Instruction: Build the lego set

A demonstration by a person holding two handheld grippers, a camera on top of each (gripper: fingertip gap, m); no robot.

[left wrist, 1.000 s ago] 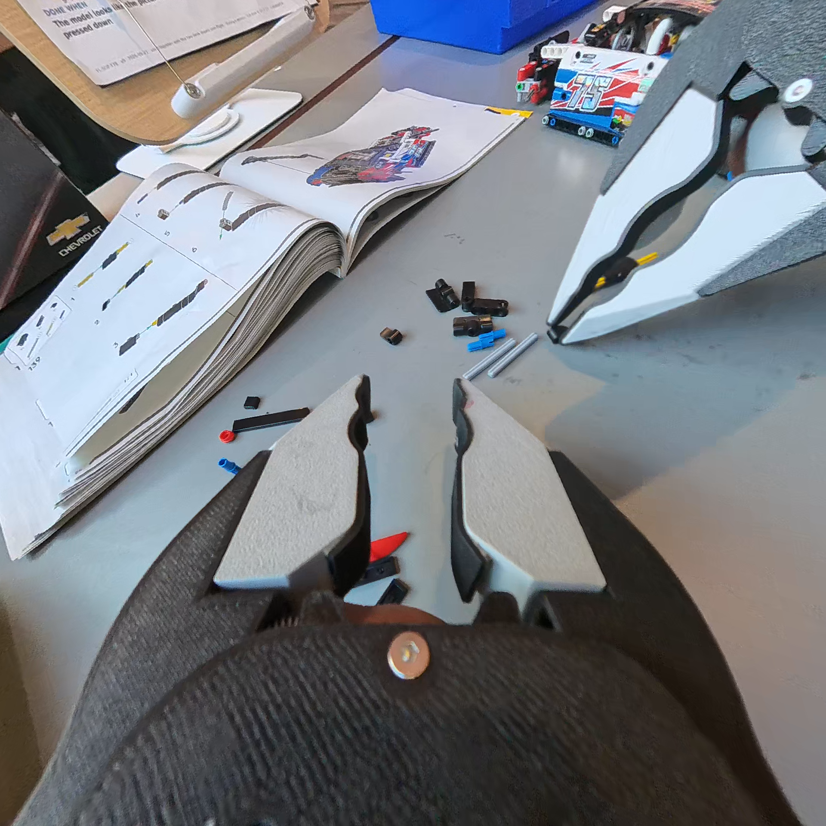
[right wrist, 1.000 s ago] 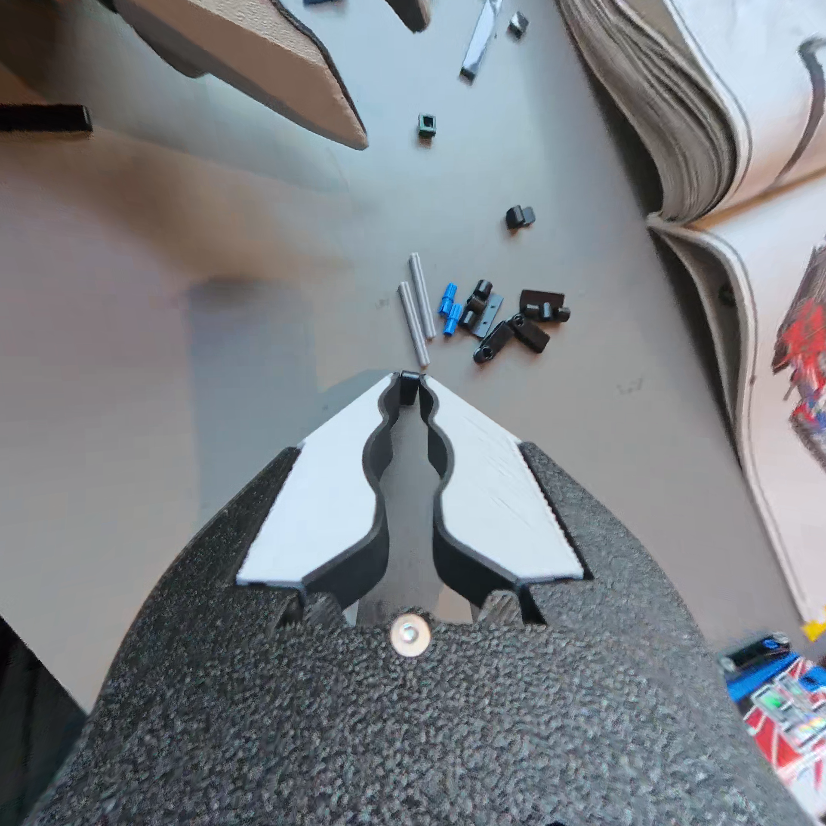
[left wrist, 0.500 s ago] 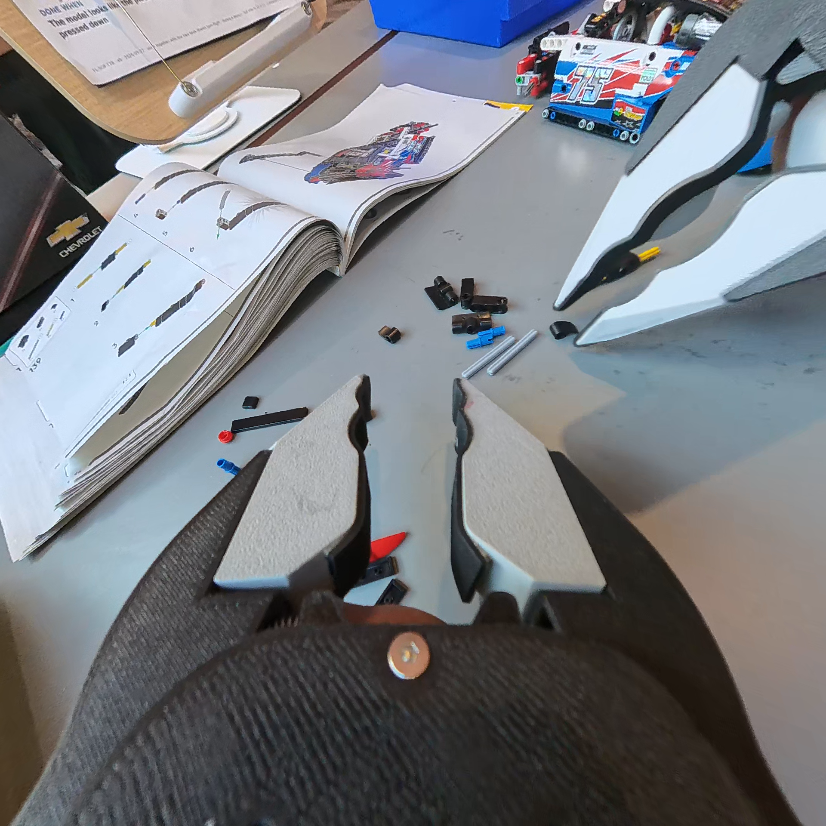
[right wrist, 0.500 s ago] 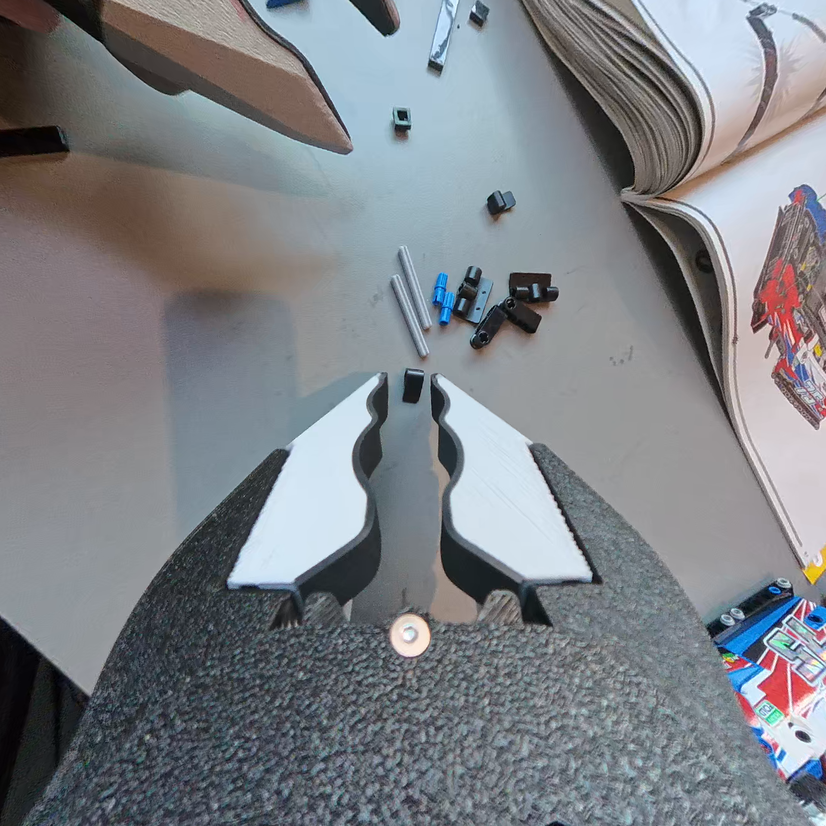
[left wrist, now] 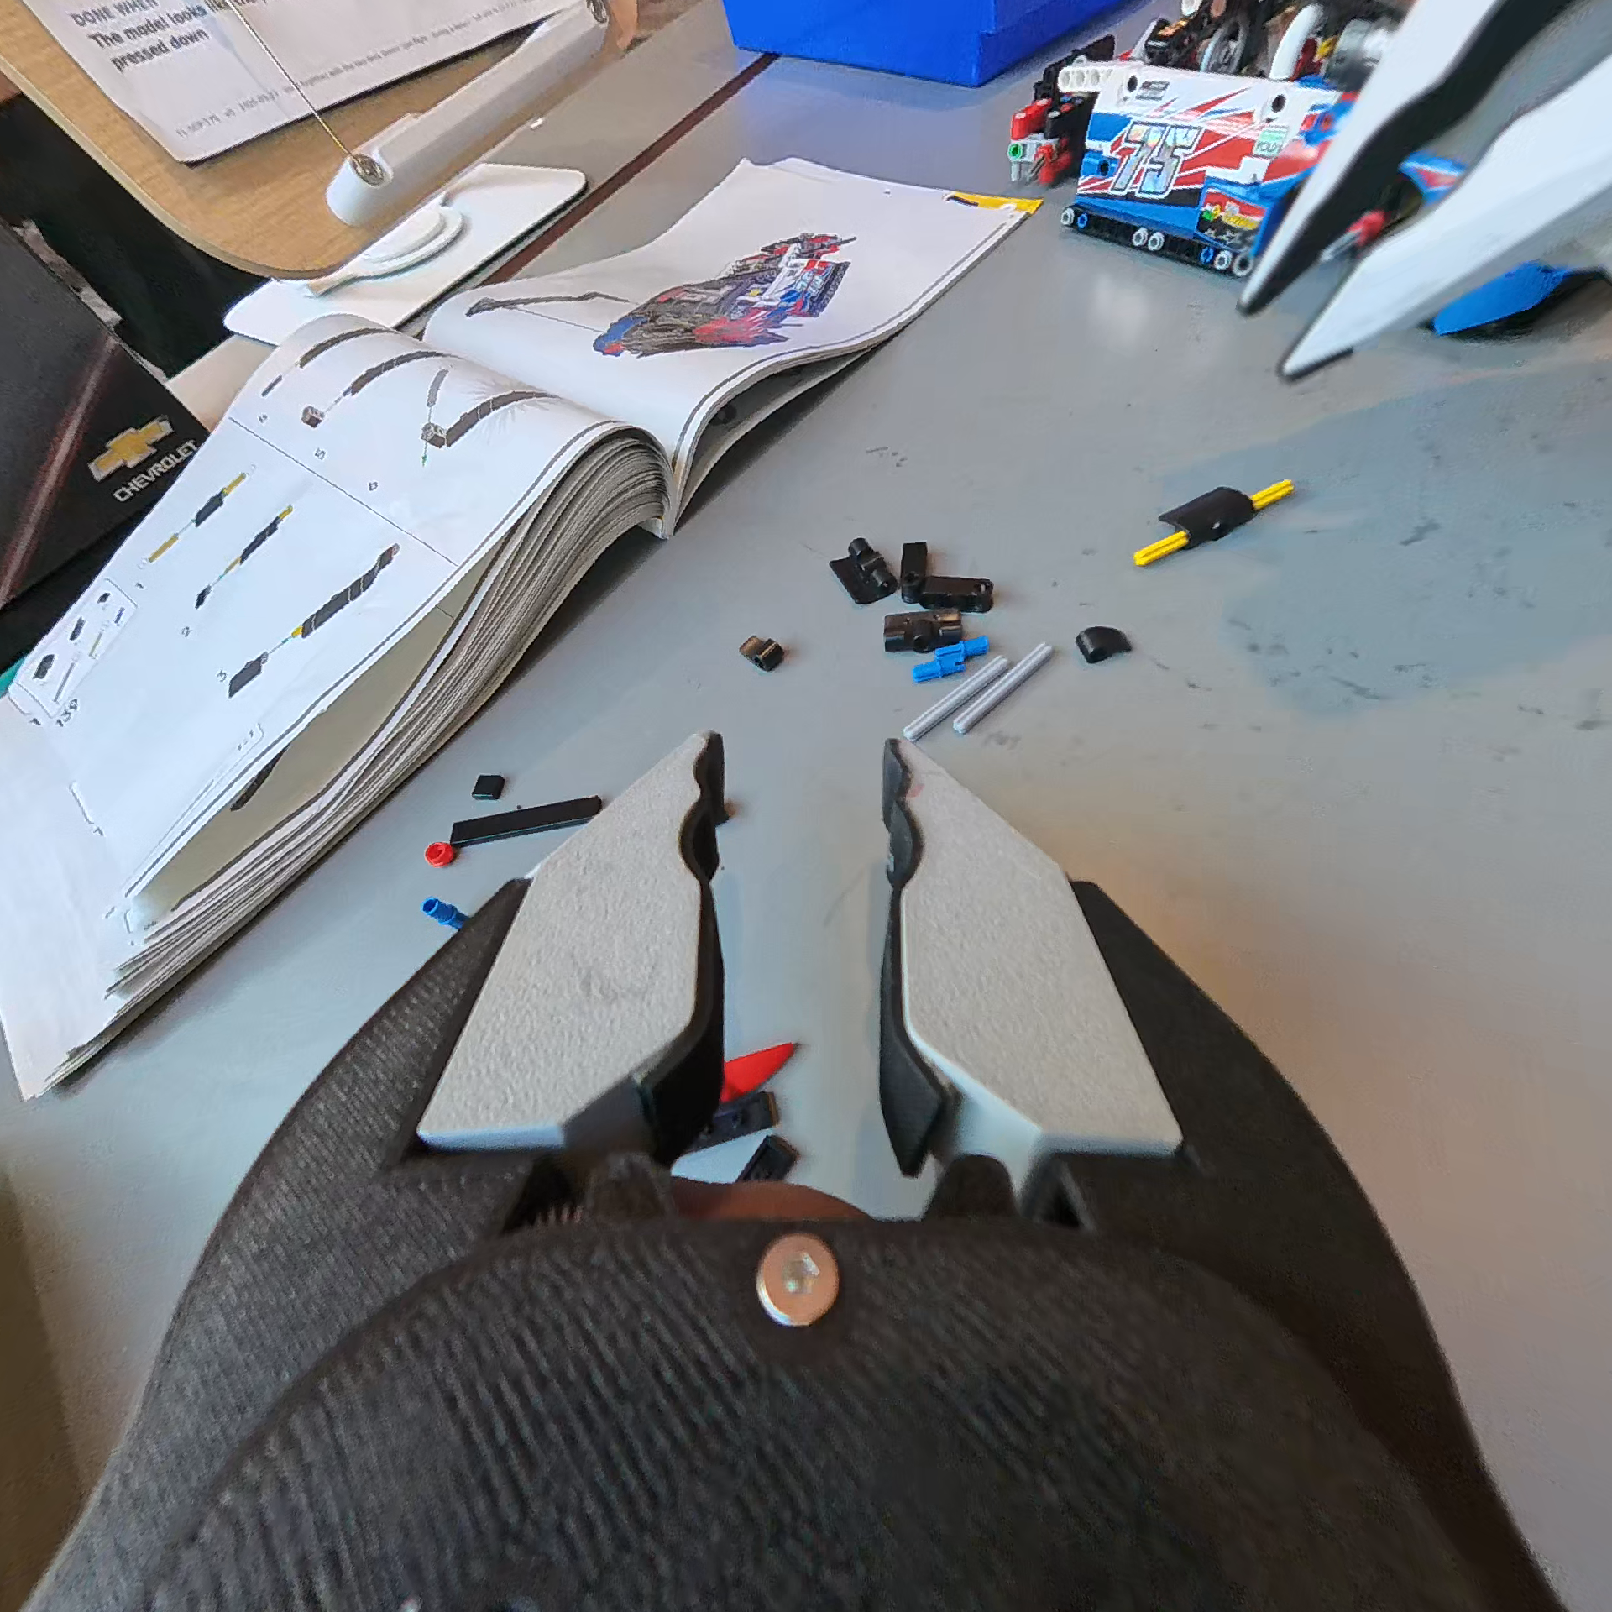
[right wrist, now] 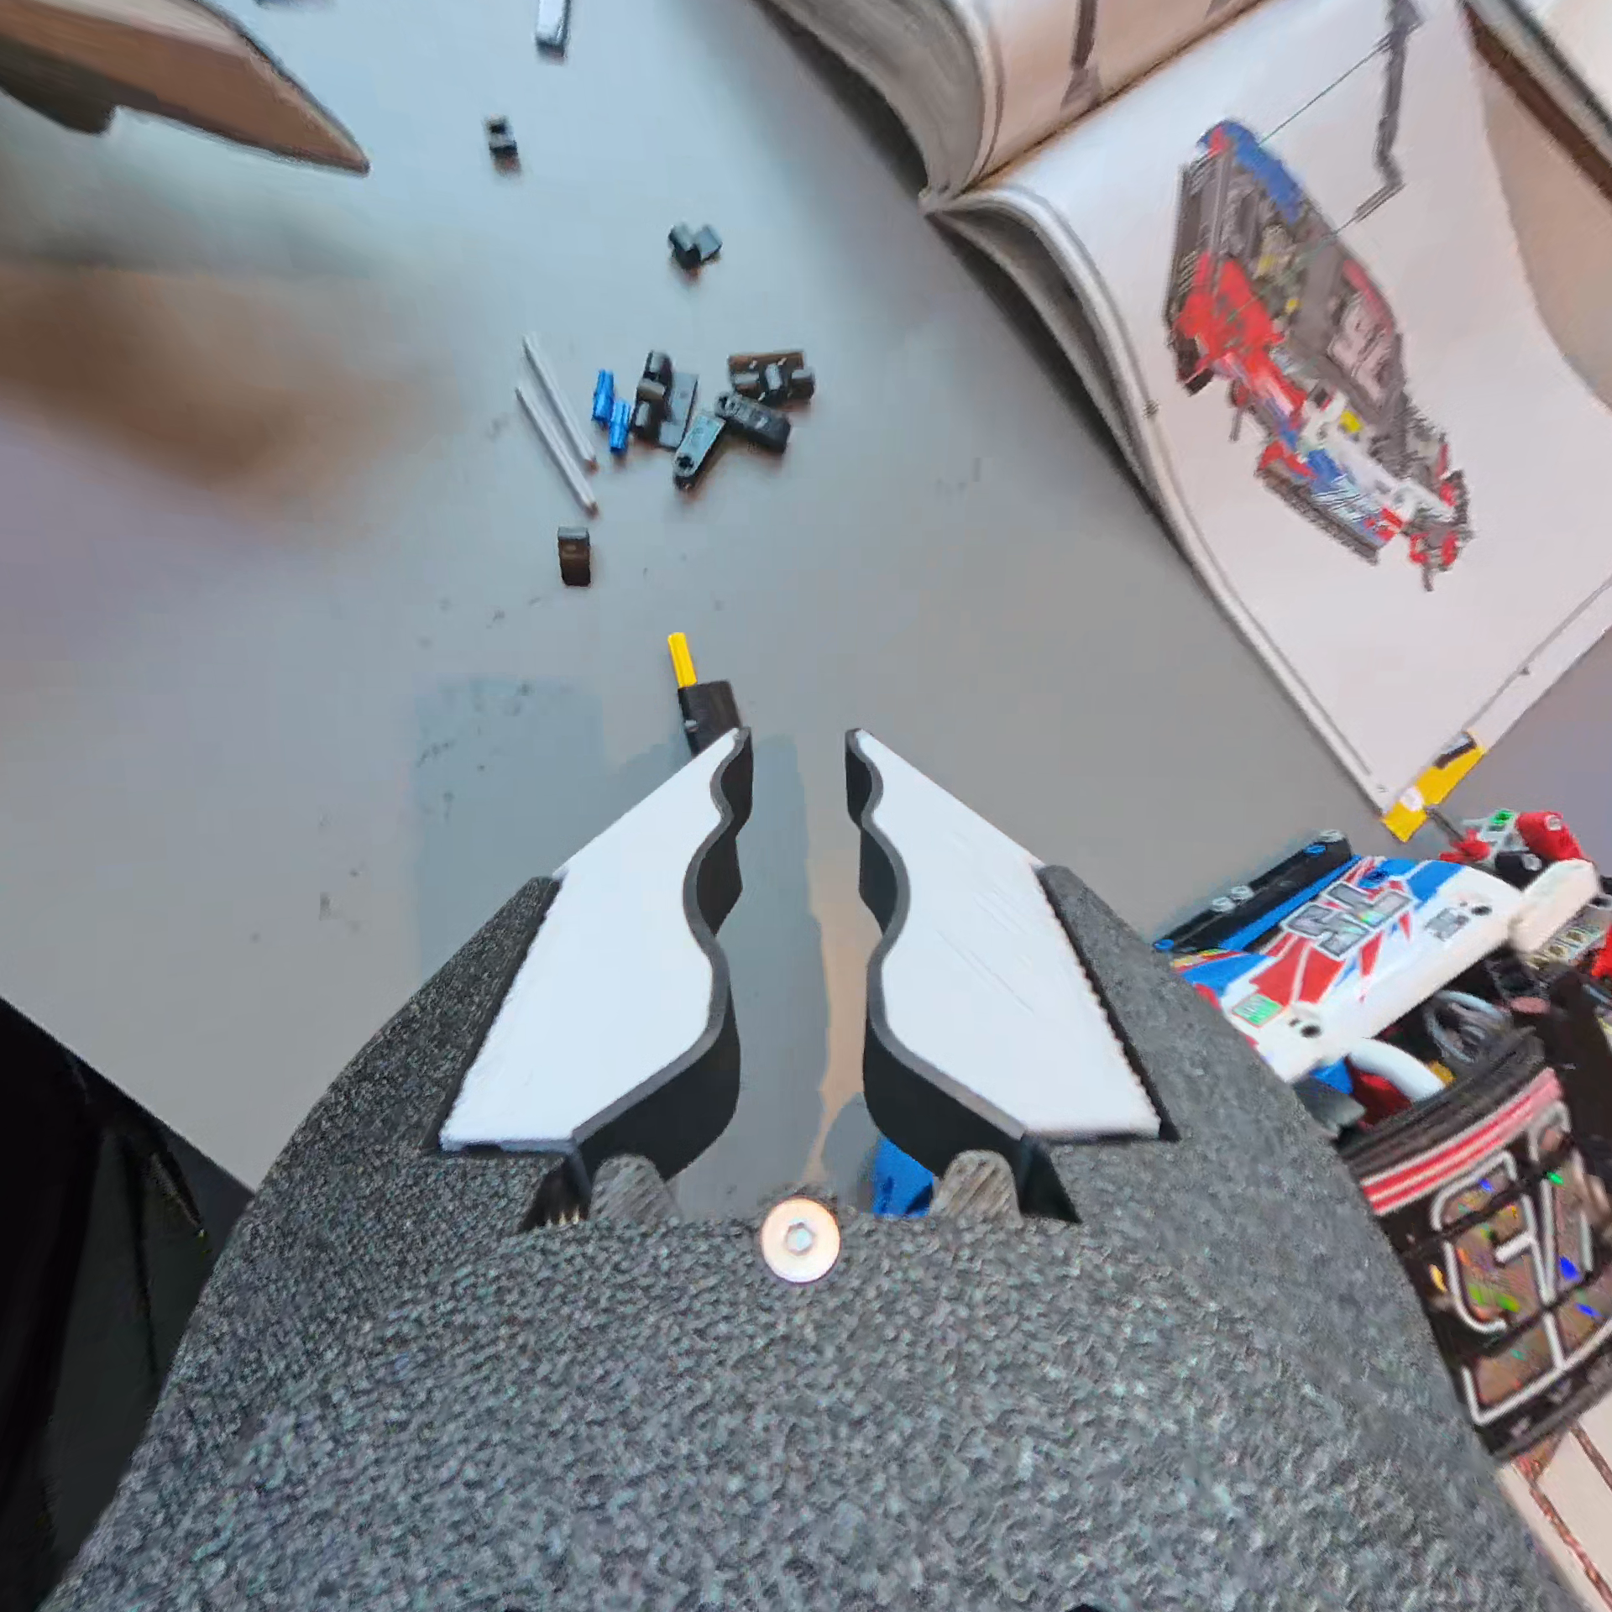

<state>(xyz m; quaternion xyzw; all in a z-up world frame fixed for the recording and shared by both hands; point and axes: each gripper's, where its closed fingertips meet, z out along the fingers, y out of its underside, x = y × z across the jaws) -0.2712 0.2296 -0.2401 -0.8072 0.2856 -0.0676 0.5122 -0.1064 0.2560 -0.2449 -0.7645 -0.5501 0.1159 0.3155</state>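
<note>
My left gripper (left wrist: 802, 768) is open and empty, low over the grey table (left wrist: 1308, 872). My right gripper (right wrist: 798, 741) is open and empty; in the left wrist view it hangs at the far right (left wrist: 1265, 336) in front of the part-built blue, white and red car (left wrist: 1169, 174). A yellow axle with a black connector (left wrist: 1212, 519) lies on the table, just past my right gripper's left fingertip (right wrist: 702, 693). A small black curved piece (left wrist: 1101, 644) lies beside two grey axles (left wrist: 977, 689), blue pins (left wrist: 949, 659) and several black connectors (left wrist: 916, 593).
The open instruction book (left wrist: 349, 523) fills the left side. A black flat plate (left wrist: 523, 820), a red stud (left wrist: 439, 853) and a blue pin (left wrist: 443, 911) lie by my left gripper. A blue box (left wrist: 898, 35) stands at the back, a black box (left wrist: 70, 436) at far left. The gap from one gripper's tips to the other's is roughly 15 cm. My right gripper's tips are some 8 cm from the small black curved piece (left wrist: 1101, 644). It turns up in the right wrist view (right wrist: 578, 553) as well.
My right gripper opened, let go of the small black piece and then the yellow axle piece, and drew back toward the car. My left gripper has not moved.
</note>
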